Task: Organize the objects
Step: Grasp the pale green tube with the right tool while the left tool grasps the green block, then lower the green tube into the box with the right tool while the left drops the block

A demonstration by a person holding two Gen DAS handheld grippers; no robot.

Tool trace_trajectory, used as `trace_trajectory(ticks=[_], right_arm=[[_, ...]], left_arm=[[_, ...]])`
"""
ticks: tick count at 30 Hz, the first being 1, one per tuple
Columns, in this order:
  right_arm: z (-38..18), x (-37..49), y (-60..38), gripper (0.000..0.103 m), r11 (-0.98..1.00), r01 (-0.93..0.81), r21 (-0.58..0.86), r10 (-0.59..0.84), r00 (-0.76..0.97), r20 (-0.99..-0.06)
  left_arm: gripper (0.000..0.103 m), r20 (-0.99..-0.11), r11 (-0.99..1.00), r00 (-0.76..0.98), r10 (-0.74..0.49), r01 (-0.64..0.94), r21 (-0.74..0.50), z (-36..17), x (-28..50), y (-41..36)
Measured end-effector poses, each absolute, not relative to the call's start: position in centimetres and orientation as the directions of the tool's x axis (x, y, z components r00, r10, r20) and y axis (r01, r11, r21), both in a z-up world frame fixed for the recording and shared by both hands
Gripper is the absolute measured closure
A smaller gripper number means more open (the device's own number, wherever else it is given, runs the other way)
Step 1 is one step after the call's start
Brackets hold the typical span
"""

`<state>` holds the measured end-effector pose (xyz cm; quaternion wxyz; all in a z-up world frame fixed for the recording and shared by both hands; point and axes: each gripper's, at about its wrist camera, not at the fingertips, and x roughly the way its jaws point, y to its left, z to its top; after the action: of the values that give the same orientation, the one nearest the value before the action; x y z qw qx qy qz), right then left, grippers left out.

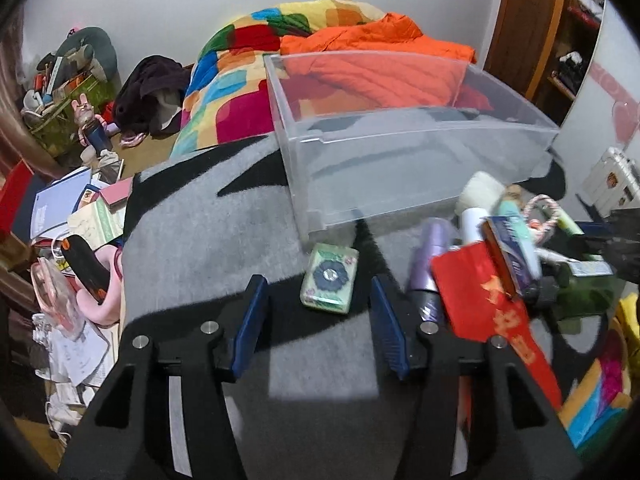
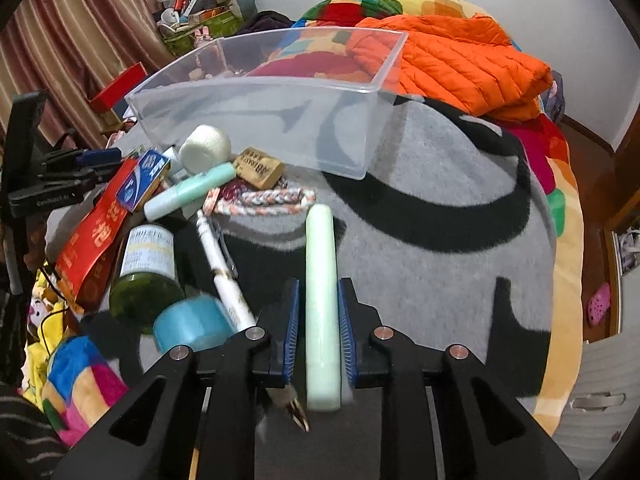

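Note:
A clear plastic bin [image 1: 400, 168] stands on the grey and black blanket [image 1: 208, 232]; it also shows in the right wrist view [image 2: 280, 120]. My left gripper [image 1: 318, 312] is open, its jaws on either side of a small green floral box [image 1: 330, 278] lying just ahead. My right gripper [image 2: 318, 320] is shut on a long pale green bar [image 2: 322, 300], held lengthwise between the blue pads. A pile of loose items lies beside the bin: red envelope [image 2: 96, 236], green bottle [image 2: 144, 276], white pen [image 2: 220, 264], blue tape roll [image 2: 192, 322], padlock [image 2: 258, 168], braided rope [image 2: 264, 200].
An orange jacket [image 2: 452, 64] and colourful quilt [image 1: 236, 80] lie behind the bin. Books and clutter [image 1: 72, 208] cover the floor left of the bed. A curtain [image 2: 68, 40] hangs at left. A wooden door [image 1: 528, 28] is at right.

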<state>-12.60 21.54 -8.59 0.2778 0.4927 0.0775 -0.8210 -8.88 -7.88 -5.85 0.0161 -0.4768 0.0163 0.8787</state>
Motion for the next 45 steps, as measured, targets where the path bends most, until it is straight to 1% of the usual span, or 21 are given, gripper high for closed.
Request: trace_trajectory(ticks=[2, 3, 4, 5, 7, 9, 16, 24, 31, 37, 45], right_arm=[[-8.7, -12.8, 21.3, 0.086, -0.838, 0.526, 0.145, -0.378, -0.368, -0.849], [-8.7, -12.8, 21.2, 0.086, -0.840, 0.524, 0.139, -0.375, -0.376, -0.847], [-8.7, -12.8, 21.1, 0.086, -0.842, 0.523, 0.132, -0.371, -0.384, -0.845], [-8.6, -12.6, 21.0, 0.086, -0.843, 0.523, 0.124, -0.367, -0.392, -0.843], [-8.6, -12.1, 21.0, 0.086, -0.846, 0.523, 0.102, -0.354, -0.408, -0.841], [-8.5, -11.7, 21.4, 0.089, -0.853, 0.515, 0.079, -0.334, -0.423, -0.842], [-7.4, -10.9, 23.0, 0.089, -0.881, 0.466, 0.084, -0.326, -0.468, -0.822], [-3.7, -12.6, 21.9, 0.089, -0.875, 0.462, 0.142, -0.404, -0.538, -0.740], [-0.7, -14.0, 20.0, 0.089, -0.865, 0.485, 0.125, -0.431, -0.593, -0.681], [0.4, -16.3, 19.0, 0.089, -0.861, 0.486, 0.148, -0.449, -0.591, -0.670], [0.1, -19.8, 17.5, 0.089, -0.847, 0.495, 0.191, -0.475, -0.546, -0.690]], left_arm=[[0.051, -0.849, -0.999, -0.528, 0.027, -0.035, -0.010, -6.4, -9.6, -8.3], [0.054, -0.853, -0.999, -0.521, 0.033, -0.029, -0.021, -6.7, -9.9, -8.5], [0.060, -0.850, -1.000, -0.526, 0.026, -0.019, -0.018, -6.7, -10.0, -8.7], [0.071, -0.846, -1.000, -0.532, 0.026, -0.016, -0.021, -6.6, -9.9, -8.7], [0.079, -0.841, -0.999, -0.540, 0.033, -0.011, -0.032, -6.5, -9.4, -8.9], [0.079, -0.835, -1.000, -0.550, 0.018, 0.005, -0.025, -6.5, -9.0, -9.0], [0.079, -0.787, -0.998, -0.616, -0.041, 0.066, 0.000, -5.0, -7.0, -9.4], [0.079, -0.721, -0.998, -0.693, -0.013, 0.058, -0.038, -1.7, -7.2, -8.9], [0.079, -0.667, -0.998, -0.745, 0.017, 0.028, -0.056, 1.0, -7.9, -7.9], [0.079, -0.634, -0.999, -0.773, 0.026, 0.006, -0.048, 2.8, -9.3, -7.1], [0.079, -0.640, -0.999, -0.768, 0.024, 0.004, -0.041, 2.8, -11.7, -6.7]])
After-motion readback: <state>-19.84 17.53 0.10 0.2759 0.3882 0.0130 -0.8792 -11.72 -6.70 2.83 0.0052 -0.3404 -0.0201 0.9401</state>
